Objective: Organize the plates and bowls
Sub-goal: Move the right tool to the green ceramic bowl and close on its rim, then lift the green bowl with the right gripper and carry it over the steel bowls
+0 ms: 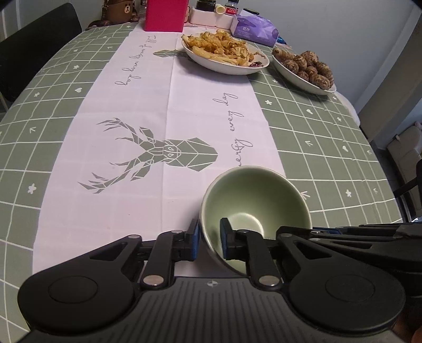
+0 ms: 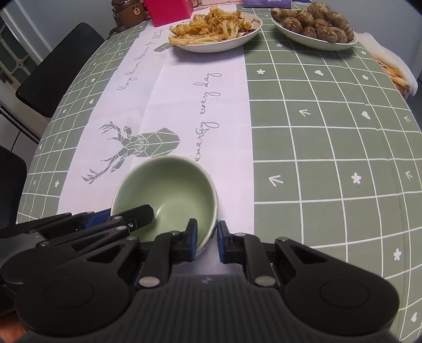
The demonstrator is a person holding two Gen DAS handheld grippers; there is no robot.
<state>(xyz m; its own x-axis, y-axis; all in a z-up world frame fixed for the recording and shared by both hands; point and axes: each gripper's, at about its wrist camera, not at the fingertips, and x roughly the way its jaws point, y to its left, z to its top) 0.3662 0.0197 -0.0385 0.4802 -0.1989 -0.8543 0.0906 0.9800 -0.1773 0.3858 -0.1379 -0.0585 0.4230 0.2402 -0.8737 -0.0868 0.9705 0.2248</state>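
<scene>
An empty green bowl [image 1: 253,200] sits near the table's front edge; it also shows in the right wrist view [image 2: 168,190]. My left gripper [image 1: 209,238] is shut on the bowl's left rim, one finger inside and one outside. My right gripper [image 2: 207,238] is shut on the bowl's right rim in the same way. A white plate of cauliflower [image 1: 224,52] and a white plate of taro roots [image 1: 306,68] stand at the far side; both show in the right wrist view, the cauliflower plate [image 2: 216,29] left of the taro plate [image 2: 316,26].
The table carries a green checked cloth with a white deer runner [image 1: 147,110]. A pink box [image 1: 166,14], jars and a purple tissue pack [image 1: 254,29] stand at the far end. Black chairs [image 2: 58,71] stand on the left. A wrapped snack packet [image 2: 393,68] lies at the right edge.
</scene>
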